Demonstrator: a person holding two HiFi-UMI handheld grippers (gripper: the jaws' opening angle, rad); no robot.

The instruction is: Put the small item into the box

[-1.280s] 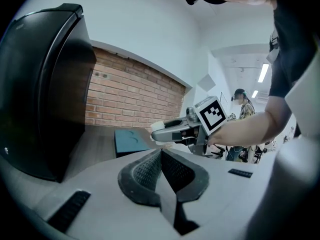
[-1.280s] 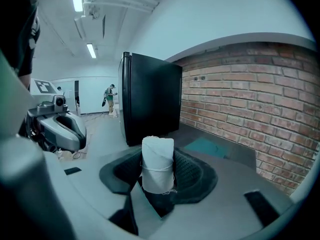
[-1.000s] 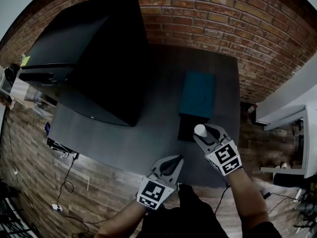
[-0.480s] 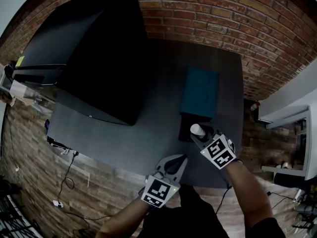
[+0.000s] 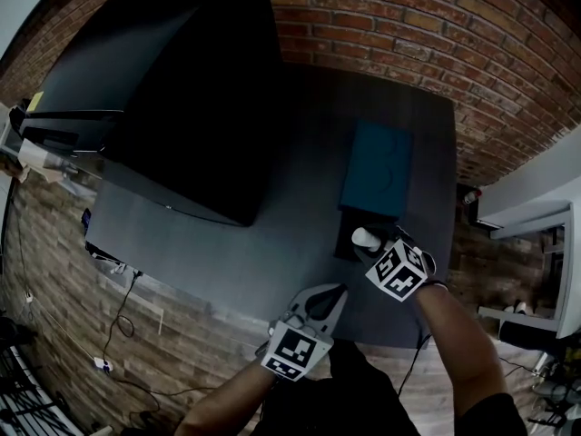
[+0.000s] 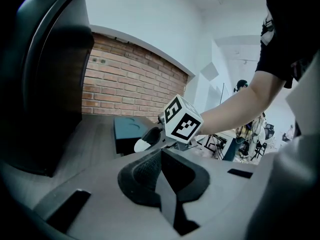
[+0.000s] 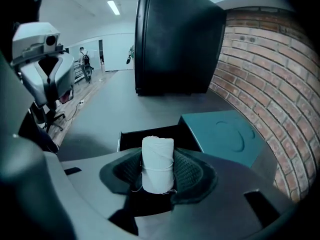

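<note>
**Roll clamped in right gripper, open tray just below it**

Left to right:

- Far left on the desk (image 5: 227,252) we see a big black housing (image 5: 172,89). It plays no part here.
- At the near edge, the left gripper (image 5: 330,294) hangs with its jaws closed together and nothing in them. We'd leave it parked.
- Just right of it and a bit farther is a black open tray (image 5: 346,243), butted against the near end of the teal box (image 5: 377,166). We read it as the box's drawer pulled out toward us, but we can't confirm that.
- The right gripper (image 5: 374,245) is clamped on the small item, a white roll (image 5: 364,237) of thread, with the pads on its sides. The roll's long axis runs across the pads, and one end pokes out past them.

Key relation: the tray opening lies just beyond and below the right gripper's tips, slightly to the left. That gripper points steeply down at it. In the head view the roll's free end sits over the tray's right part. The right hand is clearly the nearer one.

Our call is a short drop with a slight shift left, then release. The risk is that the roll lands on end, tips against the tray wall, or rolls.
</note>
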